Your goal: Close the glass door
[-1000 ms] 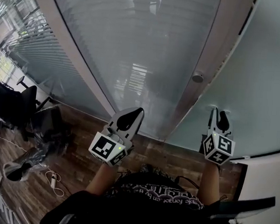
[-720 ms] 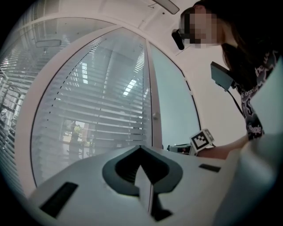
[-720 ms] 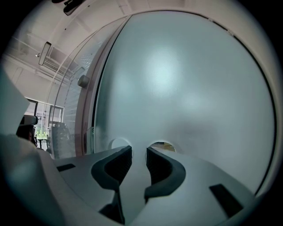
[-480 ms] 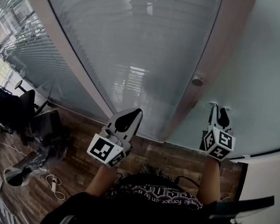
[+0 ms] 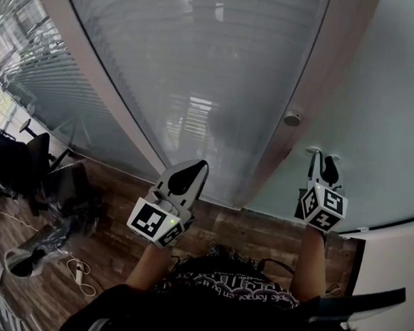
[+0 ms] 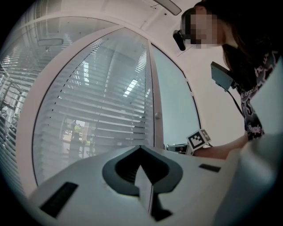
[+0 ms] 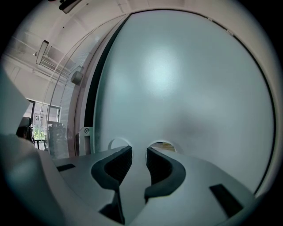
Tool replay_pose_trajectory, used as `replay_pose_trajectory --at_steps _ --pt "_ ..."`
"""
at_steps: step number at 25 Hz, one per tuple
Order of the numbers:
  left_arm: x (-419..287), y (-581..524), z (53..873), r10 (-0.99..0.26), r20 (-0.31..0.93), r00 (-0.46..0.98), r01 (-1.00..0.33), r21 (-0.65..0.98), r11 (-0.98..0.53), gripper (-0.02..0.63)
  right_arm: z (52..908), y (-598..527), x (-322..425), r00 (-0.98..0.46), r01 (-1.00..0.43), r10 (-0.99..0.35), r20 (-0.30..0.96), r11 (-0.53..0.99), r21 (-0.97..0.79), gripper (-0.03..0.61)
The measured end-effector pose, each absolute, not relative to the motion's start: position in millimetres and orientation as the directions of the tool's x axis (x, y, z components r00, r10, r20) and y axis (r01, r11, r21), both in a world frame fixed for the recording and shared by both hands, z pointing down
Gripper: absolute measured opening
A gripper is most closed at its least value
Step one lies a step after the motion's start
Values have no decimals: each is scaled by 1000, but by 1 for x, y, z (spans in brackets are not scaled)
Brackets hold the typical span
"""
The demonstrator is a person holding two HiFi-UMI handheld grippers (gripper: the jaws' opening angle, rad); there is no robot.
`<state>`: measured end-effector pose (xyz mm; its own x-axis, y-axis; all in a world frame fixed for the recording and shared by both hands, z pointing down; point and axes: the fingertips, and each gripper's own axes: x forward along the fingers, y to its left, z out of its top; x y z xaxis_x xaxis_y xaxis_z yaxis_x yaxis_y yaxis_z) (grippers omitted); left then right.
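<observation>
The frosted glass door (image 5: 383,104) fills the right of the head view and most of the right gripper view (image 7: 185,88). My right gripper (image 5: 323,162) points level at it. Its jaws stand a little apart (image 7: 139,152) around a pale piece of the door handle (image 7: 161,145), which they mostly hide. Round pale fittings show on either side of the jaws. My left gripper (image 5: 192,169) is shut and empty (image 6: 140,148). It is held level in front of the slatted glass panel (image 5: 187,52), left of the door post (image 5: 306,83).
A round fitting (image 5: 291,118) sits on the door post. On the wood floor (image 5: 259,233) at the left stand an office chair (image 5: 22,161) and a cable with a white plug (image 5: 77,269). A white wall (image 5: 398,269) closes the right side.
Almost nothing differs. The head view has shifted slightly. Both grippers keep their places and their jaws have not moved.
</observation>
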<state>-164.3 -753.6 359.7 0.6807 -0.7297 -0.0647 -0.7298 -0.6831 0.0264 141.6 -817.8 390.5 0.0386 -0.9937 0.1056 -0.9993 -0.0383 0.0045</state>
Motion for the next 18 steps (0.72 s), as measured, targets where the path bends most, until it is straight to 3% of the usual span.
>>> replay_pose_trajectory --at_steps 18 --pt "-144 -753 353 -694 -83 715 -696 14 -718 2 379 -780 138 6 -999 -995 95 -1 51 107"
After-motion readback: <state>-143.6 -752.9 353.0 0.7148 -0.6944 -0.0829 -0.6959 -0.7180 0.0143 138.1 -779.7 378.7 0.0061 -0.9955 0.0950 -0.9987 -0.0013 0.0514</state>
